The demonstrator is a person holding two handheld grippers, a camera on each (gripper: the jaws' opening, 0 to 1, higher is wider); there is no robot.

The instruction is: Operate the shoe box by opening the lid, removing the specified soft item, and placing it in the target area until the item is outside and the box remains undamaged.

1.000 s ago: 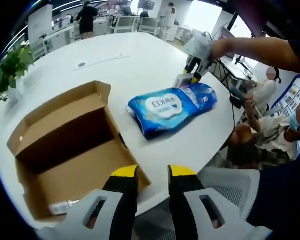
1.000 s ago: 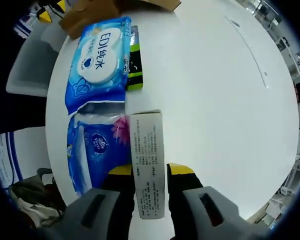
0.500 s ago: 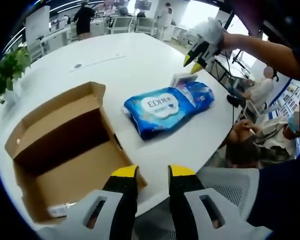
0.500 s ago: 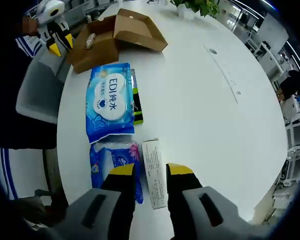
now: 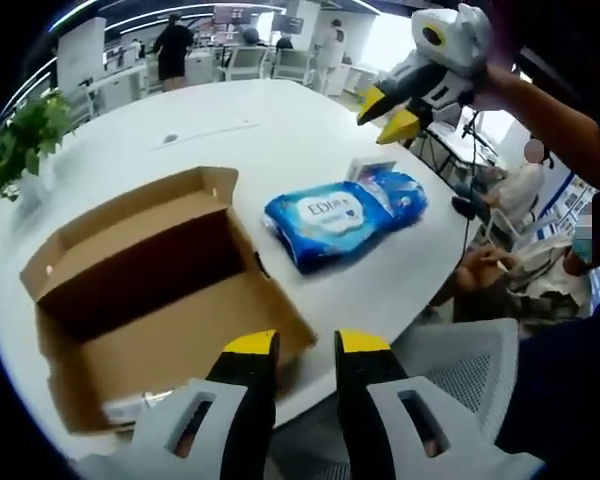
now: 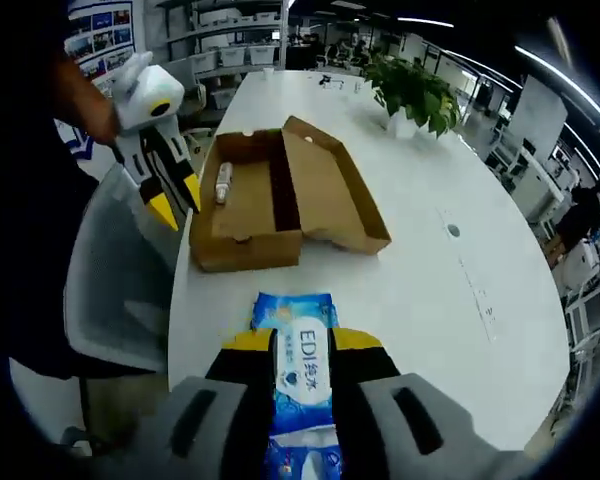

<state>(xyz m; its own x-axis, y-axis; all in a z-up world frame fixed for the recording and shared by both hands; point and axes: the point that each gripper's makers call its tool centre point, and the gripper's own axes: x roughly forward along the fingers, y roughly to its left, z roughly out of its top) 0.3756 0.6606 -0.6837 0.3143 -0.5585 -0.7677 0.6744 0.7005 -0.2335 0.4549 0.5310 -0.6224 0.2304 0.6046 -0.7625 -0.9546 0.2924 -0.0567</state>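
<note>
An open cardboard shoe box (image 5: 150,290) lies on the white table (image 5: 260,130), lid flap folded back. A small white tube (image 6: 223,182) rests inside the box (image 6: 250,215). Right of it lie a blue wipes pack (image 5: 330,218), a second blue soft pack (image 5: 398,190) and a small white carton (image 5: 368,168). My left gripper (image 5: 307,345) hovers open at the box's near corner, nothing between its fingers. My right gripper (image 6: 303,340) is open and high above the wipes pack (image 6: 305,315); in the left gripper view it (image 5: 390,112) hangs in the air, jaws apart.
A potted plant (image 6: 415,90) stands at the table's far side. A grey chair (image 6: 120,280) sits at the table edge near the left gripper (image 6: 175,200). People stand and sit around the room beyond the table.
My right gripper has risen well above the white carton and the packs, and now looks toward the box. The left gripper has stayed at the box's near corner.
</note>
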